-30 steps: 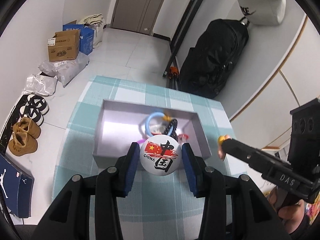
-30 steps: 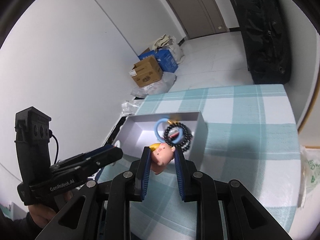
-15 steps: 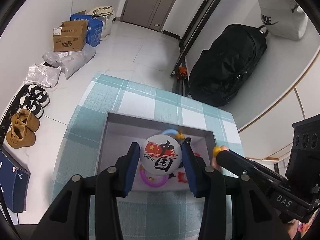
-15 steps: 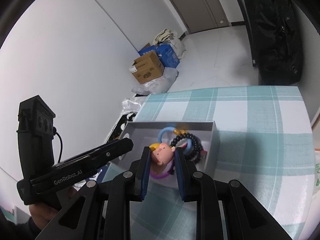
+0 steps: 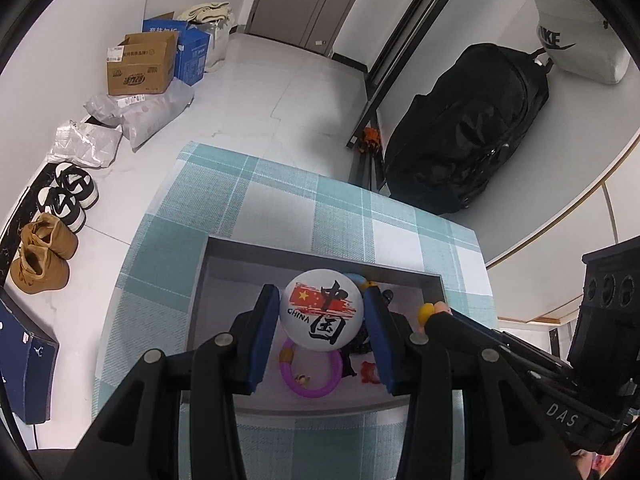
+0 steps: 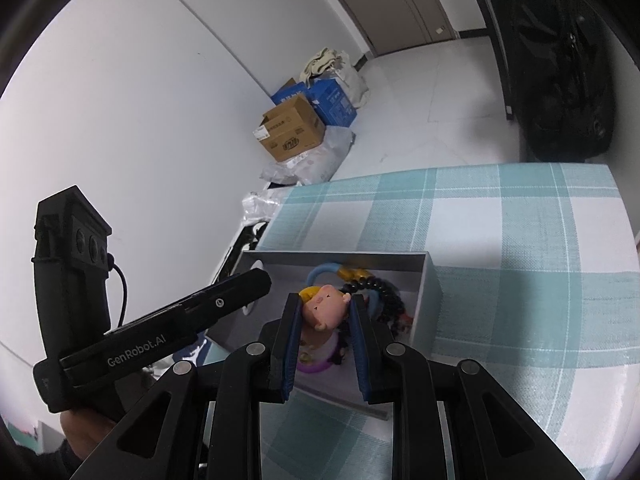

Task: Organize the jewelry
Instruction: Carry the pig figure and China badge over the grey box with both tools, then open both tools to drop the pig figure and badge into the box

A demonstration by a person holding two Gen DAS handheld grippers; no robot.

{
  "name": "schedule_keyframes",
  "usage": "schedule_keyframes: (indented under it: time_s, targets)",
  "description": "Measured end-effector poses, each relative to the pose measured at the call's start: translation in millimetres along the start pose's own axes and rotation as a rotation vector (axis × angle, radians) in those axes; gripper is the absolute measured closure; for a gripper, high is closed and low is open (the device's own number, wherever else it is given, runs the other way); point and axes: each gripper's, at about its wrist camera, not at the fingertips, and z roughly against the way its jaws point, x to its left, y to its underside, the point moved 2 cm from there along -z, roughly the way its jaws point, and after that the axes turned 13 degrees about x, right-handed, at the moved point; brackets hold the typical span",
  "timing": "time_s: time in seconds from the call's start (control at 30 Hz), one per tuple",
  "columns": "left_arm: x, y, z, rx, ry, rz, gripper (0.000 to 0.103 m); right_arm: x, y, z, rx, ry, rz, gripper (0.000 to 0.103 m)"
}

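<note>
My left gripper (image 5: 322, 316) is shut on a round white badge (image 5: 322, 314) with a red flag and "CHINA" on it, held over the grey tray (image 5: 320, 258). My right gripper (image 6: 325, 306) is shut on a small pig-faced figurine (image 6: 326, 308) with a yellow cap, held over the same tray (image 6: 430, 292). In the tray lie a purple ring (image 5: 310, 376), a blue ring (image 6: 326, 270), a black bead bracelet (image 6: 384, 296) and a small red charm (image 5: 370, 372). The right gripper shows in the left wrist view (image 5: 434, 318), the left one in the right wrist view (image 6: 240, 292).
The tray sits on a teal and white checked cloth (image 5: 280, 188) over a small table. On the floor are cardboard boxes (image 5: 140, 66), plastic bags (image 5: 156, 114) and shoes (image 5: 40, 256) at the left, a black bag (image 5: 468, 136) at the right.
Both grippers have moved forward with their items, from the tray's near edge to above its inside. The purple ring has come into sight below the badge.
</note>
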Motion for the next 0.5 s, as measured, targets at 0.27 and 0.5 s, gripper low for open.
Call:
schedule_keyframes:
  time_s: [0.27,0.5]
  targets:
    - [-2.9,-1.9,-12.9,0.066,0.021,0.014,0.065,-4.9,-2.6,-3.9,0.011,0.006,-0.013,0.078]
    - [-5.9,1.6,-8.2,0.072,-0.007,0.008,0.054,-5.5,-2.3,10.8,-0.044,0.017,-0.007,0.053]
